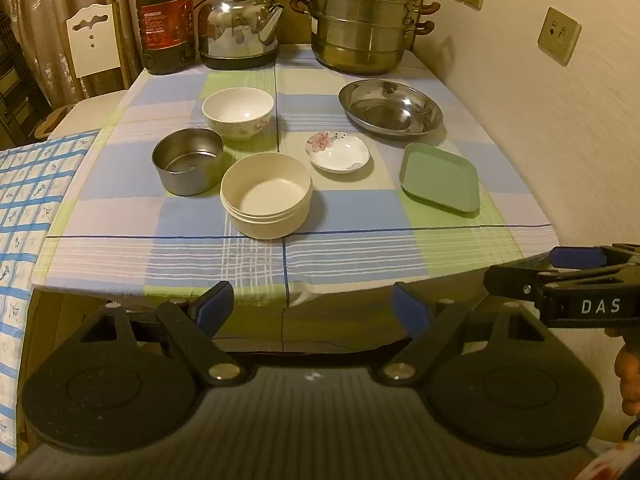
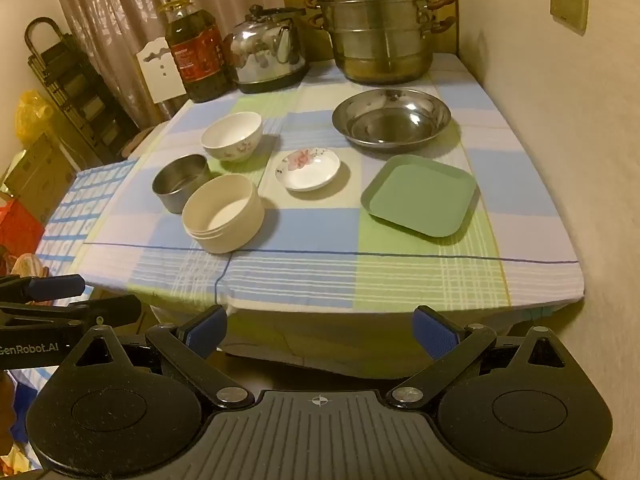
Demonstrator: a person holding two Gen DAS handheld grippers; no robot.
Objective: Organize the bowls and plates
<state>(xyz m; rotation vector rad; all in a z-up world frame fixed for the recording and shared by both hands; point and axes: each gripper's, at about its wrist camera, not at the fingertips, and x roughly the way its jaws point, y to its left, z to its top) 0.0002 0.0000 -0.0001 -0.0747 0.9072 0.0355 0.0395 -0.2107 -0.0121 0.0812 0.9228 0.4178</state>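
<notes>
Left gripper and right gripper hovered off the desk near edge, fingers wide, holding nothing. Cream bowl, steel cup, floral bowl grouped left; saucer, green plate, steel dish right.

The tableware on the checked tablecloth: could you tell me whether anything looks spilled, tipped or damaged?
Nothing stands out. The white floral bowl, steel cup, cream round container, small floral saucer, steel basin and green square plate all sit upright, empty and unstacked.
</notes>
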